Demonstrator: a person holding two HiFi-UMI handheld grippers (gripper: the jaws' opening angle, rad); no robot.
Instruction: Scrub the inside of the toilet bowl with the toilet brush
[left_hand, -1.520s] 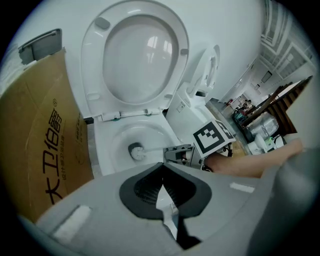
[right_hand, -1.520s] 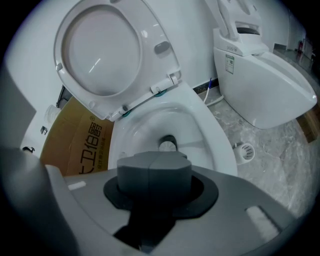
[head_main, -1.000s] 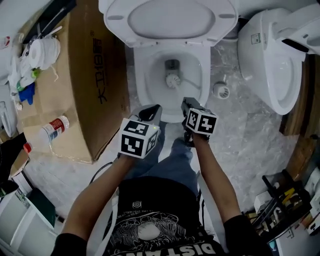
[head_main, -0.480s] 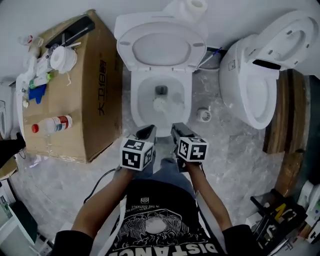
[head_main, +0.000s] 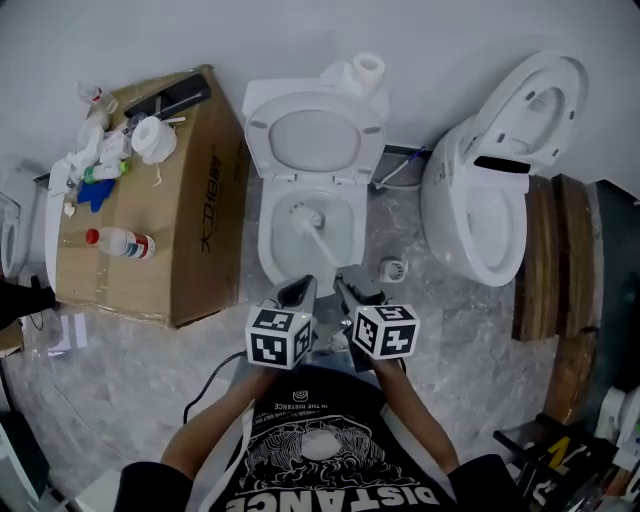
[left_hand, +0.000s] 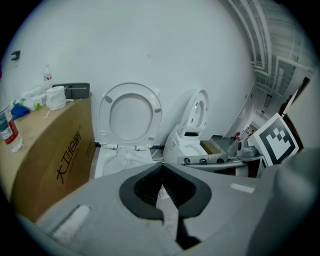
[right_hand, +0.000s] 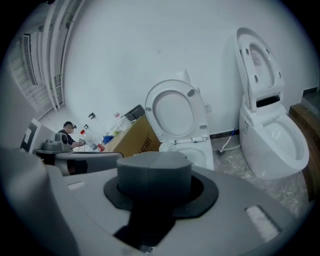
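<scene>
two grey grippers, the left gripper (head_main: 303, 288) and the right gripper (head_main: 347, 279), are held just in front of the white ceramic toilet bowl (head_main: 266, 240), each with its pads pressed together on nothing. the white-bristled toilet brush (head_main: 302, 214) is seen lying inside the toilet bowl, its handle slanted toward the front rim. if the handle is approached with the jaws unopened, it could be knocked aside or slid deeper into the toilet bowl.
</scene>
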